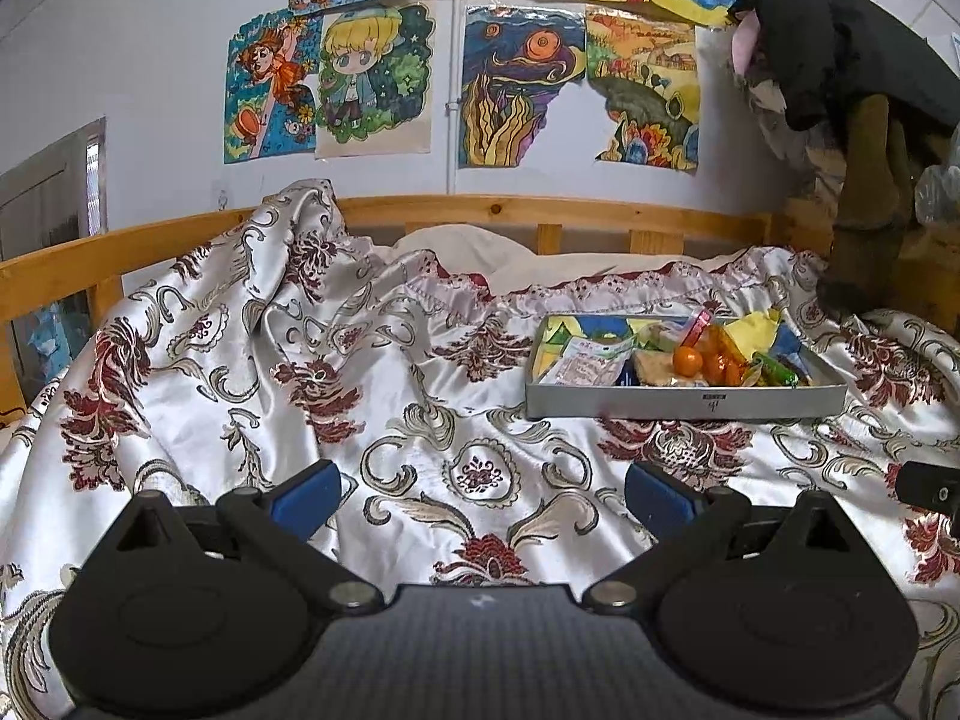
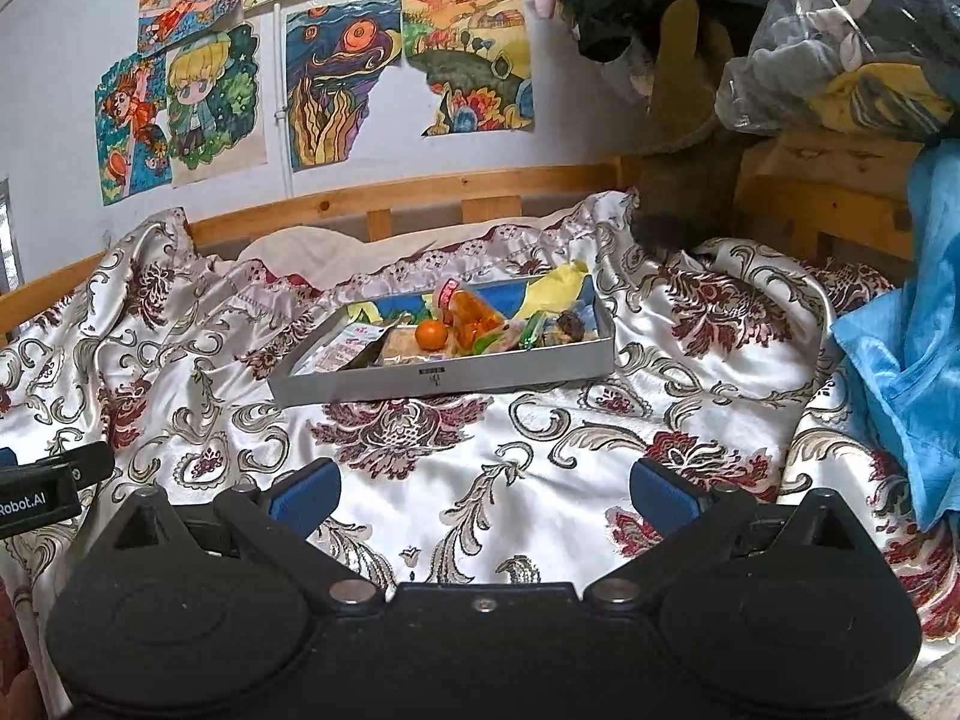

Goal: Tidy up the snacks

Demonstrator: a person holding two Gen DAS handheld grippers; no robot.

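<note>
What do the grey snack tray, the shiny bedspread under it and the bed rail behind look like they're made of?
Grey tray: probably coated cardboard, like a box lid, with thin flat walls, a matte finish and a small printed mark; metal can't be ruled out.
Bedspread: satin-like woven fabric, glossy highlights along its folds, with a red and beige floral pattern.
Bed rail: light wood, likely pine, showing knots and grain under a clear finish.

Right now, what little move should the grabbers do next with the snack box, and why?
Probably ease the right gripper forward toward the shallow grey cardboard box on the flowery satin bedspread. Both it and the left gripper are open, holding nothing, and well short of the box. The small round orange fruit and crinkly wrapped snacks lie jumbled inside, nearer the right gripper's centre.
</note>
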